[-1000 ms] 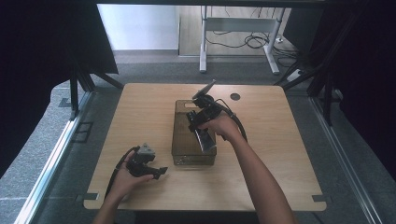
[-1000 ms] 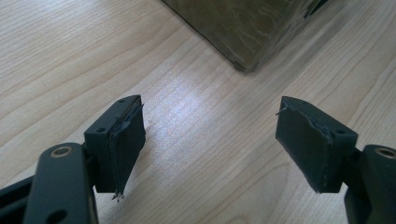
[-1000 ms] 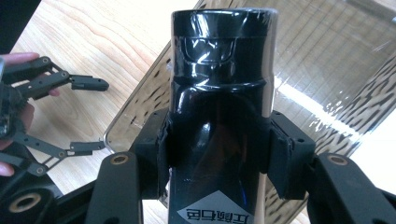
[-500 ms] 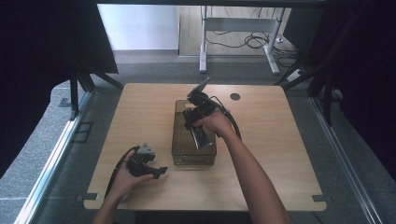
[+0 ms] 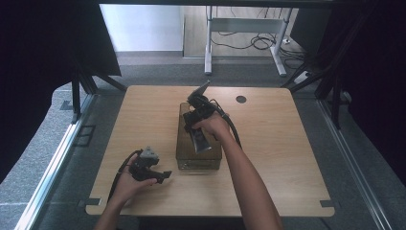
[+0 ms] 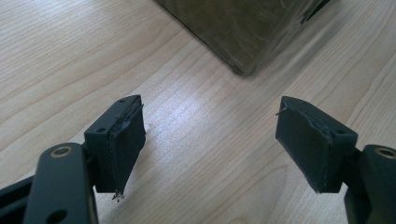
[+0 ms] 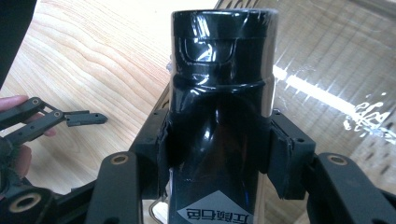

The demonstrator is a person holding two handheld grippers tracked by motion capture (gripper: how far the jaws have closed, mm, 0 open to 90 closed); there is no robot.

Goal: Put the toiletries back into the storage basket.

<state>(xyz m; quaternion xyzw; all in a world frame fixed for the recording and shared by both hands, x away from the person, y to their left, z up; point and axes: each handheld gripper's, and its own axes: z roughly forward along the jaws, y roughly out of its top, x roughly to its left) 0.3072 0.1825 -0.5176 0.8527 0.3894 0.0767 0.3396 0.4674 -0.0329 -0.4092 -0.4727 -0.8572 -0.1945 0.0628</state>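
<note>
A glossy black bottle is clamped between the 2 pads of the right hand-held gripper, the jaws being held fairly wide apart by the bottle's girth. In the right gripper view the bottle is seen with its cap end pointing away from the camera, wrapped in shiny clear film. A grey diamond-shaped label with white characters is seen low on its body, upside down and cut by the frame edge, so the writing cannot be read with certainty. No brand name can be made out.

In the high view the bottle is held over a tinted clear box that stands near the middle of the worktop; the bottle is tilted, with its far end pointing toward the person's side. Whether the bottle touches the box cannot be told. The right hand-held gripper is gripped by the right hand, and a black cable is trailed from it.

The left hand-held gripper is held with its jaws wide open and nothing between them, just above bare wood, with 1 corner of the box ahead of it. In the high view it is seen left of the box, near the front edge, in the left hand.
</note>
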